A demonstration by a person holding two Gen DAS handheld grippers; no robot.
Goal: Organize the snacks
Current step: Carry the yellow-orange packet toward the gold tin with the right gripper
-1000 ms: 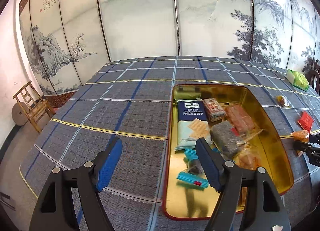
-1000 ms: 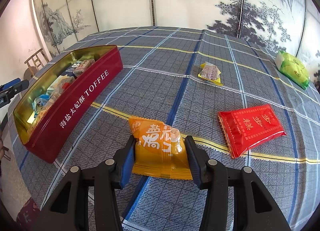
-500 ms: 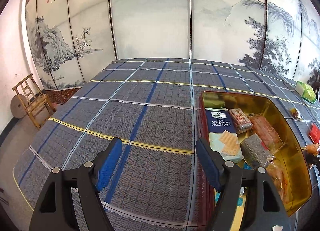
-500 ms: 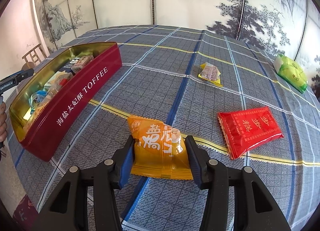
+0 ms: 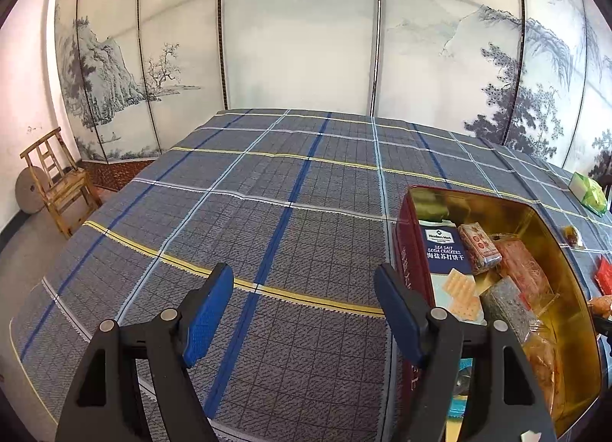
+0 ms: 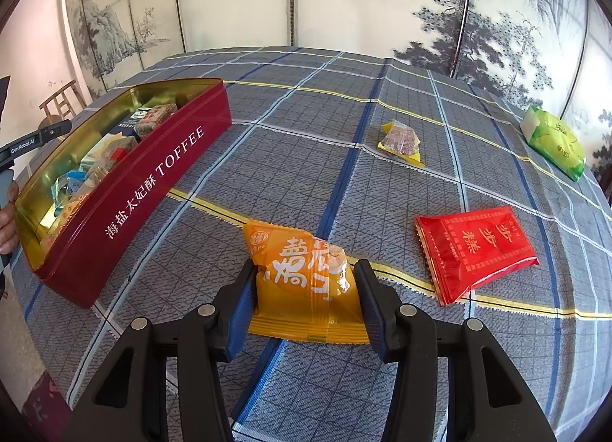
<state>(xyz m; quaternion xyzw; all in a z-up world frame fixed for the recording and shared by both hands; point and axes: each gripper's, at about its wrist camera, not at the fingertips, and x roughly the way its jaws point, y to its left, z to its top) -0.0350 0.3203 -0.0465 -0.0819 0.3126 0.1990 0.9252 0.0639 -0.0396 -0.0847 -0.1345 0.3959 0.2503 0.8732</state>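
The right gripper [image 6: 304,289] pinches a puffy orange snack packet [image 6: 306,285] near the tabletop's front edge; the left gripper [image 5: 304,302] gapes empty beside the tin [image 5: 550,235].

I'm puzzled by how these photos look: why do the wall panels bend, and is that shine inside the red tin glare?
Left wrist view: the fisheye lens bows the painted screen and darkens the corners; the tin has a gold lining that mirrors daylight, so yes, glare. Right wrist view: same curving; the orange packet shows small highlights on its wrapper; everything looks sharp, without motion blur.
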